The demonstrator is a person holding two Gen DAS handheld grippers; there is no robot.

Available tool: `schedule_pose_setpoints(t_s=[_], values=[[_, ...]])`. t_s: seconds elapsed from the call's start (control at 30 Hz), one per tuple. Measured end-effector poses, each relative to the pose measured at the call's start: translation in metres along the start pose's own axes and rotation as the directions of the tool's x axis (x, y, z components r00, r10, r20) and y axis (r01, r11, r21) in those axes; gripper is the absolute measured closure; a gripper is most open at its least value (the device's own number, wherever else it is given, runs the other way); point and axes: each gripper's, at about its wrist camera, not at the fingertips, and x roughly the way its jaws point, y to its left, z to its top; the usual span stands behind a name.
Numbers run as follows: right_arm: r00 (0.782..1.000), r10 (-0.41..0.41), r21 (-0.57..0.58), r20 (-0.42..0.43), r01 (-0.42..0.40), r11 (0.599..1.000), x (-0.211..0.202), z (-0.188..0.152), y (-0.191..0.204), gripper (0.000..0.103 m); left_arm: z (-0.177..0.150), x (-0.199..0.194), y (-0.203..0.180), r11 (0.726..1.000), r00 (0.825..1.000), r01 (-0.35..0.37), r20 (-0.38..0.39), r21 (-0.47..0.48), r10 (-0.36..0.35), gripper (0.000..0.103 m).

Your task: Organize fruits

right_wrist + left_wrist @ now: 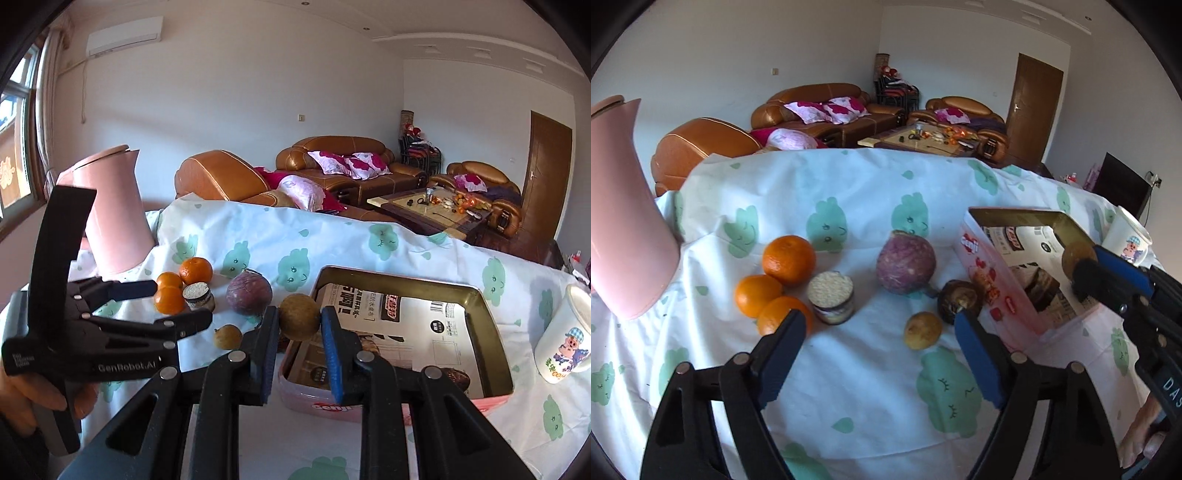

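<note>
Right gripper [300,325]: blue pads clamped on a round brownish-yellow fruit [299,316], held above the near-left corner of an open rectangular pink tin box [491,314]. Left gripper [879,328]: jaws spread wide, nothing between them, hovering over the cloth near a small yellow round fruit [922,330] and a dark brown wrinkled fruit [956,300]. Further out: a purple round root vegetable [906,261], a small glass jar with a pale grainy top [833,298], three oranges [789,260] touching one another, a tall pink kettle [620,214]. Beside the box, a white paper cup with a cartoon figure [563,338]. Underneath, a white cloth with green cartoon prints [849,387]. Behind, brown leather sofas [332,162], a low coffee table [432,206], a brown door [546,173]. Readable: "GenRobot.AI" on the left gripper's body; box lettering too blurred.
</note>
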Motion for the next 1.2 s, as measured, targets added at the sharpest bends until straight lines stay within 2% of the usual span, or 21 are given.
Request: schedule_pose_setpoints(t_s=[0.07, 0.2, 0.27, 0.3, 0.33, 0.4, 0.43, 0.47, 0.63, 0.83, 1.03, 1.2], values=[[1.0, 0.004, 0.013, -0.004, -0.004, 1.0, 0.001, 0.0, -0.002, 0.078, -0.002, 0.008, -0.007, 1.0, 1.0, 0.006, -0.02, 0.018, -0.005, 0.028], [1.0, 0.011, 0.02, -0.008, -0.011, 1.0, 0.003, 0.001, -0.001, 0.078, -0.006, 0.023, -0.017, 0.999, 0.998, 0.015, -0.057, 0.046, -0.012, 0.029], [1.0, 0.014, 0.023, -0.007, -0.014, 1.0, 0.0, 0.001, -0.004, 0.078, -0.006, 0.032, -0.02, 0.999, 0.997, 0.018, -0.081, 0.05, -0.014, 0.04], [1.0, 0.016, 0.025, -0.006, -0.016, 1.0, 0.0, 0.001, -0.004, 0.078, -0.005, 0.039, -0.021, 0.999, 0.994, 0.024, -0.11, 0.045, -0.019, 0.042], [1.0, 0.018, 0.027, -0.004, -0.018, 0.999, -0.001, 0.001, -0.004, 0.078, -0.005, 0.043, -0.021, 0.999, 0.991, 0.031, -0.132, 0.038, -0.025, 0.05], [1.0, 0.018, 0.034, 0.0, -0.018, 0.999, -0.002, 0.002, -0.006, 0.078, -0.005, 0.041, -0.018, 0.999, 0.992, 0.04, -0.12, 0.025, -0.037, 0.058], [1.0, 0.018, 0.037, 0.001, -0.018, 0.999, -0.002, 0.002, -0.006, 0.078, -0.005, 0.041, -0.018, 0.999, 0.992, 0.046, -0.121, 0.021, -0.044, 0.069], [1.0, 0.017, 0.041, 0.002, -0.017, 0.999, -0.002, 0.002, -0.008, 0.078, -0.005, 0.041, -0.016, 0.999, 0.992, 0.041, -0.118, 0.012, -0.039, 0.073], [1.0, 0.007, 0.047, 0.014, -0.008, 0.999, -0.004, 0.001, -0.01, 0.078, -0.006, 0.032, -0.005, 0.998, 0.996, 0.039, -0.078, -0.042, -0.042, 0.073], [0.999, 0.007, 0.074, 0.044, -0.01, 0.997, -0.011, 0.002, -0.016, 0.078, -0.003, 0.009, 0.001, 0.998, 0.998, 0.024, 0.058, -0.055, -0.021, 0.073], [0.995, -0.012, 0.089, 0.094, 0.004, 0.996, -0.024, 0.009, -0.029, 0.078, 0.001, -0.018, 0.006, 0.997, 0.976, 0.007, 0.219, -0.075, 0.01, 0.073], [0.985, -0.103, 0.091, 0.135, 0.091, 0.992, -0.038, 0.013, -0.055, 0.078, 0.003, -0.027, 0.004, 0.996, 0.961, 0.015, 0.276, -0.09, 0.01, 0.073]])
